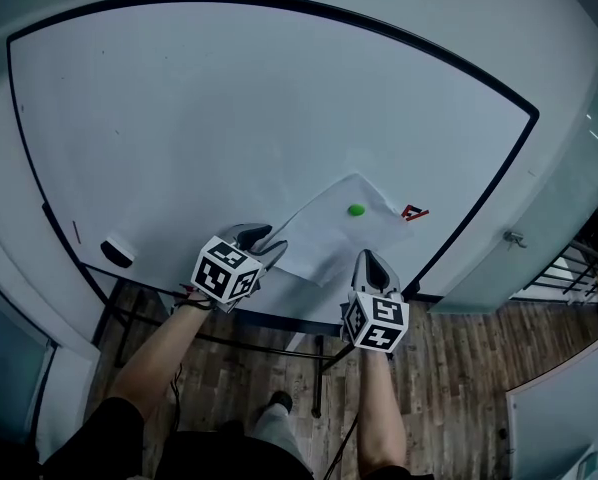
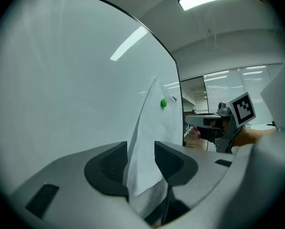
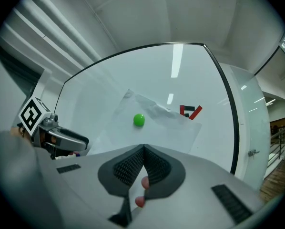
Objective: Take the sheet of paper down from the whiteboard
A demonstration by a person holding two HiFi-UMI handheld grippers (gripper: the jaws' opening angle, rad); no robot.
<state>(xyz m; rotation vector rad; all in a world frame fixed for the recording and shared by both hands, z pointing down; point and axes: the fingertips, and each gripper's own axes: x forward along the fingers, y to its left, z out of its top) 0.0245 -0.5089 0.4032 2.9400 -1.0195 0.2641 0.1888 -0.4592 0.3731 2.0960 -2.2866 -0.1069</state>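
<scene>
Left gripper (image 2: 141,159): jaws wide apart, a corner of the sheet of paper (image 1: 334,233) standing between them, unpinched. Right gripper (image 3: 143,151): jaws closed together near the sheet's lower edge. Sheet: on whiteboard (image 1: 209,128), under green magnet (image 1: 356,209).

A small eraser (image 1: 117,252) is sitting by the whiteboard's (image 1: 179,118) lower left corner, a red-and-black mark (image 1: 415,212) is showing near its right edge, and wood flooring (image 1: 459,388) is lying beneath.

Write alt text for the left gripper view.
The left gripper, jaws open, straddles the loose edge of a sheet of paper pinned to the whiteboard by a green magnet. The right gripper shows at right.
</scene>
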